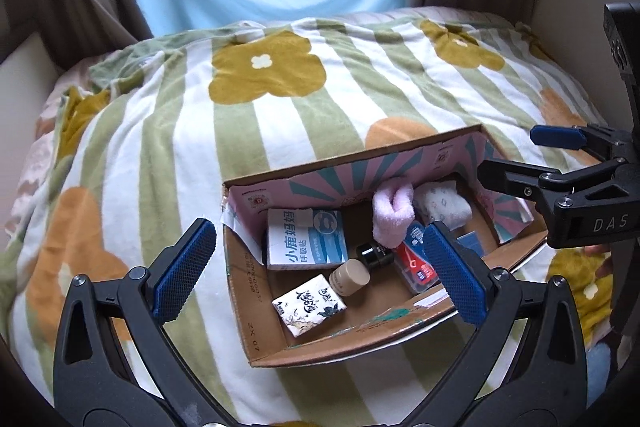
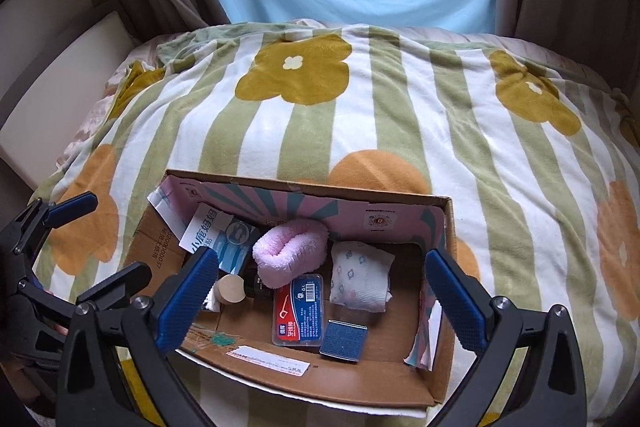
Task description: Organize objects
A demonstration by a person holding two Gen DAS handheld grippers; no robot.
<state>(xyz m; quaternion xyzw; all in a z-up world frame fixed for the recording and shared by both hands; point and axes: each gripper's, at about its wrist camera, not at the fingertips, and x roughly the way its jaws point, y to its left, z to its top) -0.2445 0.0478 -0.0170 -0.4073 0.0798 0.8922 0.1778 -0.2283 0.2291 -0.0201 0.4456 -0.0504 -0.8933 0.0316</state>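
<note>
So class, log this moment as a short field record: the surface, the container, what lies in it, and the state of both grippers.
surface: striped floral fleece blanket
container: open cardboard box
contents: fluffy pink cloth roll, red and blue floss case, white patterned folded cloth, blue and white carton, beige round cap, dark blue square pad
left gripper: open, empty, over the box
right gripper: open, empty, over the box

The white-blue box (image 1: 306, 241) reads "小鹿妈妈 呼吸贴", the right gripper (image 1: 516, 163) body "DAS", the carton flap (image 1: 251, 333) "ZX 07".
</note>
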